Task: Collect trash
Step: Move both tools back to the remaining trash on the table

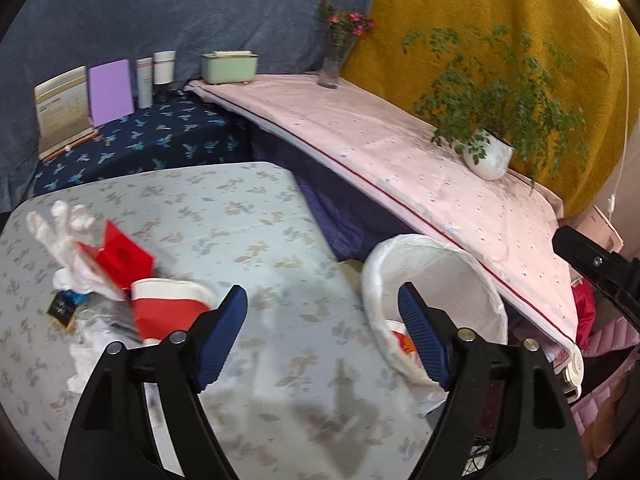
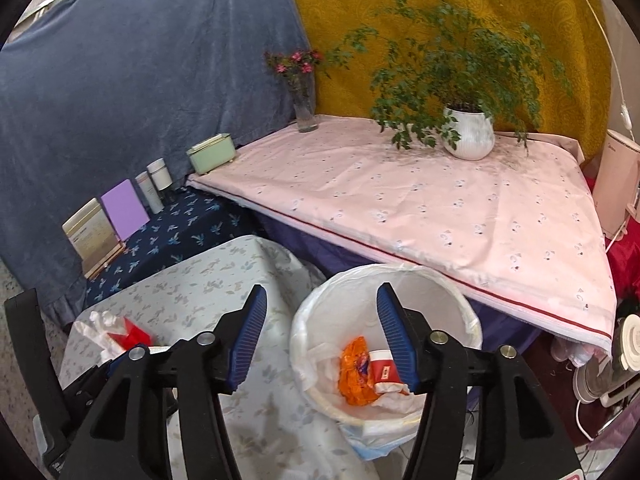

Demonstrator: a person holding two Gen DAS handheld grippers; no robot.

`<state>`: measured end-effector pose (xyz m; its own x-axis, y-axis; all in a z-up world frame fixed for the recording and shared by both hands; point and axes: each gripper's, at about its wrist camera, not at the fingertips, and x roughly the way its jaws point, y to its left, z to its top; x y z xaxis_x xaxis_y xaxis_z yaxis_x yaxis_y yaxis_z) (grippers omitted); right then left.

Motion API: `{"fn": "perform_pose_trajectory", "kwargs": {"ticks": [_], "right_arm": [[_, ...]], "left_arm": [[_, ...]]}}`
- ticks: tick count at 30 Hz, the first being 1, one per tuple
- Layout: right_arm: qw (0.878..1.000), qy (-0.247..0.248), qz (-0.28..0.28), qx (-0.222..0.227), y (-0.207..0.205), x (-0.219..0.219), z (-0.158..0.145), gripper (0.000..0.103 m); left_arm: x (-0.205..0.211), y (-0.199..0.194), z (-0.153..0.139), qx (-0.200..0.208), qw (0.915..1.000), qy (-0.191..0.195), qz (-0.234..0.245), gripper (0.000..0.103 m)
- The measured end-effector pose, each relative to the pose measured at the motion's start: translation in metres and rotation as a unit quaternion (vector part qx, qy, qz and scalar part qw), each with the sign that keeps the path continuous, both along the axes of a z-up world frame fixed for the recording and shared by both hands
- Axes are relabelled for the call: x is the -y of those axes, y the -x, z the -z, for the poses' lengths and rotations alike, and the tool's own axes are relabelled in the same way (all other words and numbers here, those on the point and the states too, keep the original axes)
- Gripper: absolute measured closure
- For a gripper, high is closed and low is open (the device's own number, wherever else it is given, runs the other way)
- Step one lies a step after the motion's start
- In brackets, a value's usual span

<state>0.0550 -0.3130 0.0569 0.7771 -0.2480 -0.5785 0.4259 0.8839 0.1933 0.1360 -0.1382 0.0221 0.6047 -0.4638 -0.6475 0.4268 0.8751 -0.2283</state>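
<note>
Left gripper: the left gripper (image 1: 322,312) has its blue-padded jaws spread wide with nothing between them, hanging over the pale leaf-print tablecloth (image 1: 248,216).
Right gripper: the right gripper (image 2: 322,312) is likewise spread and empty, poised above the bin's mouth.
Bin: the round white bin lined with a thin plastic bag (image 2: 460,312) stands just beside the table edge, at about 4 o'clock in the left wrist view.
Already collected: inside it lie a crumpled orange wrapper (image 2: 354,376), a red-and-white paper cup (image 2: 384,368) and some white tissue.
Still on the table: a pile at 9 o'clock in the left wrist view, made up of a red-and-white paper cup lying on its side (image 1: 168,308), a red cardboard box (image 1: 120,258), a white disposable glove (image 1: 68,228), a small dark packet (image 1: 62,310) and crumpled white paper (image 1: 86,356).
Progress: by my judgement, partly done; some pieces are binned, and at least five remain.
Next need: probably a reach to the pile, the cup being nearest the left gripper's fingers.
</note>
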Motion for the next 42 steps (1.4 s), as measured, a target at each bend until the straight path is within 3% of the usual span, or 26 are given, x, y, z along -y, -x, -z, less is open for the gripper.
{"fn": "perform_pose_trajectory", "kwargs": {"ticks": [11,21,29,42], "right_arm": [[0.998,0.005,-0.060,-0.015,-0.015,-0.072,0.007,0.035],[0.993,-0.006,-0.105,-0.044,-0.037,-0.126,0.032,0.030],[0.989,-0.012,-0.128,-0.077,-0.059,-0.155,0.062,0.028],[0.982,-0.029,-0.142,-0.124,-0.101,-0.176,0.106,0.028]], "left_arm": [[-0.101,0.000,0.011,-0.004,0.9965,-0.011,-0.083,0.015],[-0.166,0.000,0.040,-0.027,0.9891,-0.028,-0.142,0.013],[-0.186,-0.012,0.076,-0.073,0.9851,-0.040,-0.150,0.013],[-0.176,-0.036,0.110,-0.122,0.9830,-0.061,-0.123,0.013]]}}
